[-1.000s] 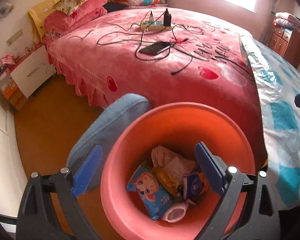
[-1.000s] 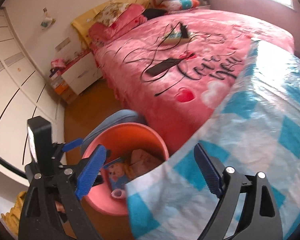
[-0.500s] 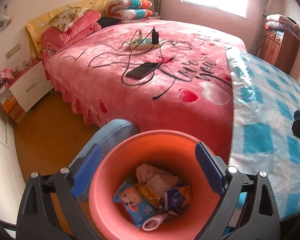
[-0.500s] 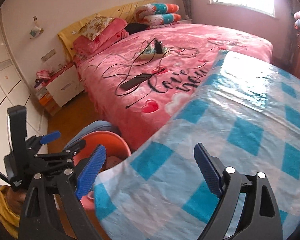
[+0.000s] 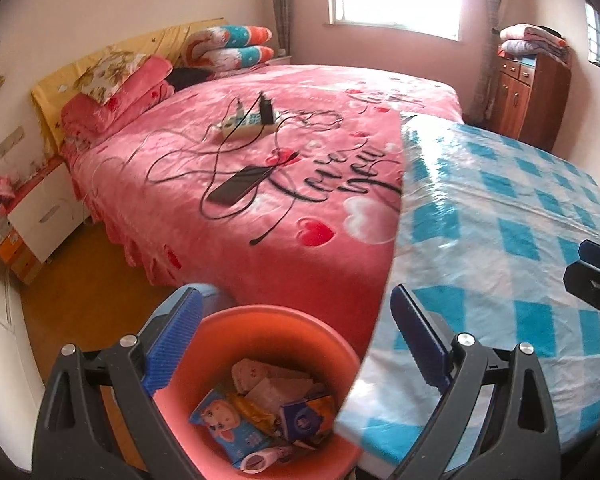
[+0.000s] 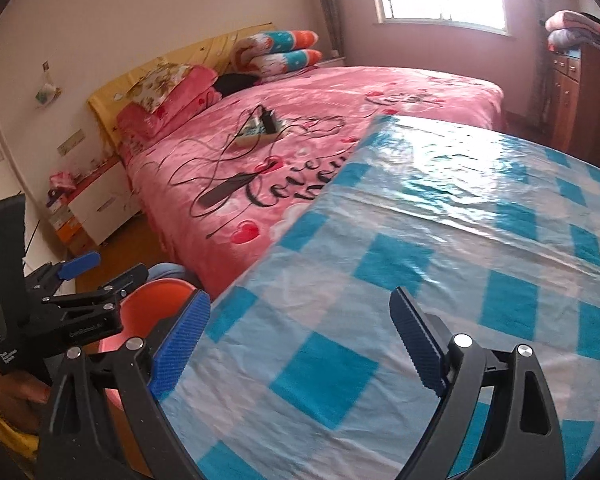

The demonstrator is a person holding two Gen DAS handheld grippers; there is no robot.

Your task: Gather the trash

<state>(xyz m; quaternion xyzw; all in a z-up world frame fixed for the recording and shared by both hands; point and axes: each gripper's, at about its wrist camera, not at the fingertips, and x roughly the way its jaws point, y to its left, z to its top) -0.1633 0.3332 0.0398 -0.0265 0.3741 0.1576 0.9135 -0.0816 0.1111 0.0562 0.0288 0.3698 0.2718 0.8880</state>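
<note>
Left gripper (image 5: 296, 336): jaws spread wide, nothing between the pads; it hangs above the bin's mouth, a hand in a yellow sleeve (image 6: 4, 416) on its grip in the right wrist view.

Orange bin (image 5: 272, 324): directly below and ahead of the left gripper, on the floor beside the bed and against the table's edge. In the right wrist view it sits low to the left of the right gripper, partly hidden.

Trash in bin (image 5: 268, 412): a blue cartoon snack packet (image 5: 228, 428) nearest the left finger, crumpled paper behind it, a yellow wrapper and a dark blue packet toward the right finger, a small white item at the near edge.

Blue-grey cushion (image 5: 212, 292): just behind the bin, mostly hidden.

Pink bed (image 5: 260, 184): well ahead of both grippers, carrying a power strip (image 5: 248, 122), cables and a dark phone (image 5: 238, 190).

Blue-and-white checked table cover (image 6: 400, 280): right of the left gripper, directly under the right one.

Right gripper (image 6: 300, 344): released, jaws wide apart, empty, poised over the checked cover.
</note>
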